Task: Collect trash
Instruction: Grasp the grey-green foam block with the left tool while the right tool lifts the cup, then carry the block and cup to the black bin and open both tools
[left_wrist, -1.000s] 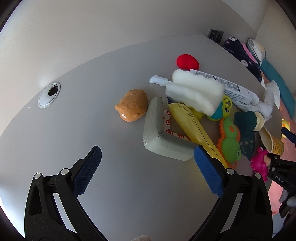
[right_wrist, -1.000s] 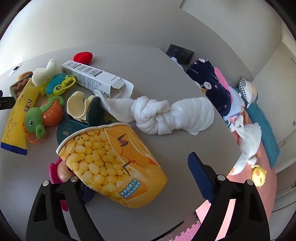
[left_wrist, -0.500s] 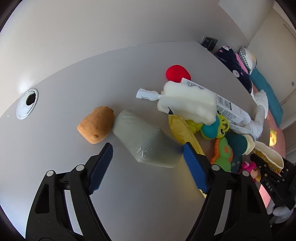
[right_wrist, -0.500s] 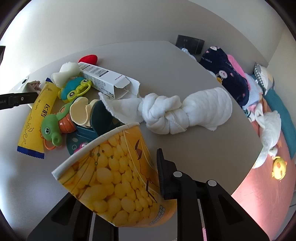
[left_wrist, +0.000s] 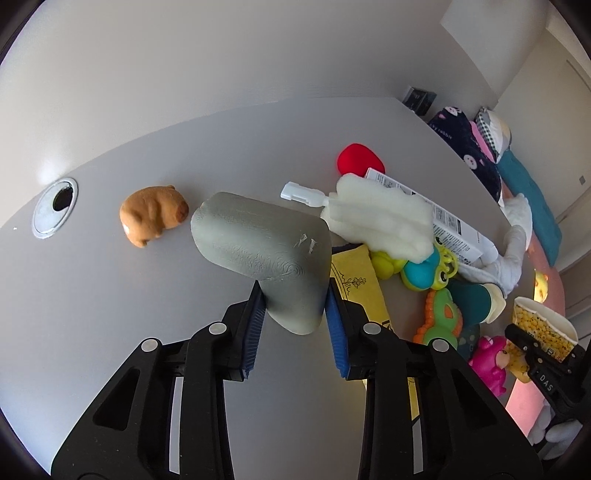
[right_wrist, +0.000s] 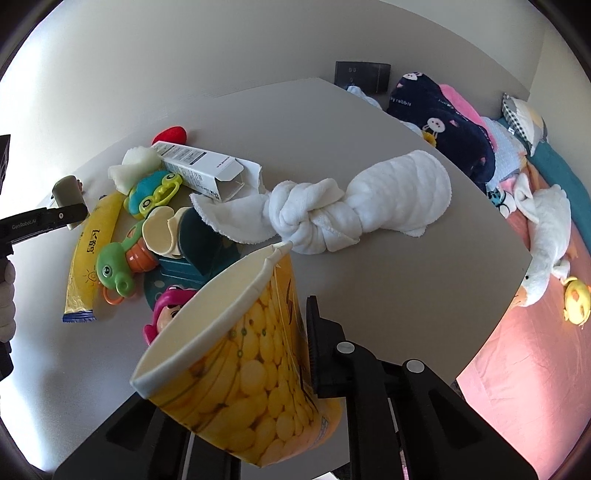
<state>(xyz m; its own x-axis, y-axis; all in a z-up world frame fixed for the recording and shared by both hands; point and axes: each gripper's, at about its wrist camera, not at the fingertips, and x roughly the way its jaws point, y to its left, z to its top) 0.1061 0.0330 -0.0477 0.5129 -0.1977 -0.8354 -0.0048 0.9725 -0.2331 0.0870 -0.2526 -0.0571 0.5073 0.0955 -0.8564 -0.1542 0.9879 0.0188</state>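
The left hand-held gripper (left_wrist: 293, 295) is closing on a grey foam corner (left_wrist: 266, 240) above the desk (left_wrist: 110, 314). The right hand-held gripper (right_wrist: 258, 369) pinches a squashed popcorn cup (right_wrist: 240, 350) near the desk's front edge.

Towel (right_wrist: 354, 210) behind cup (right_wrist: 236, 362) — box (right_wrist: 199, 170) left

I see a grey table (left_wrist: 110, 332) with a round cable port (left_wrist: 54, 211), plain white walls (right_wrist: 184, 55), and a pink bed (right_wrist: 517, 369) alongside, brightly lit.

Home bedroom or child's room. Grey worktop (right_wrist: 332, 122) strewn with plastic toys (right_wrist: 122, 269). Adjoining bed (right_wrist: 535, 350) carries plush goose (right_wrist: 546, 229), patterned blanket (right_wrist: 447, 122).
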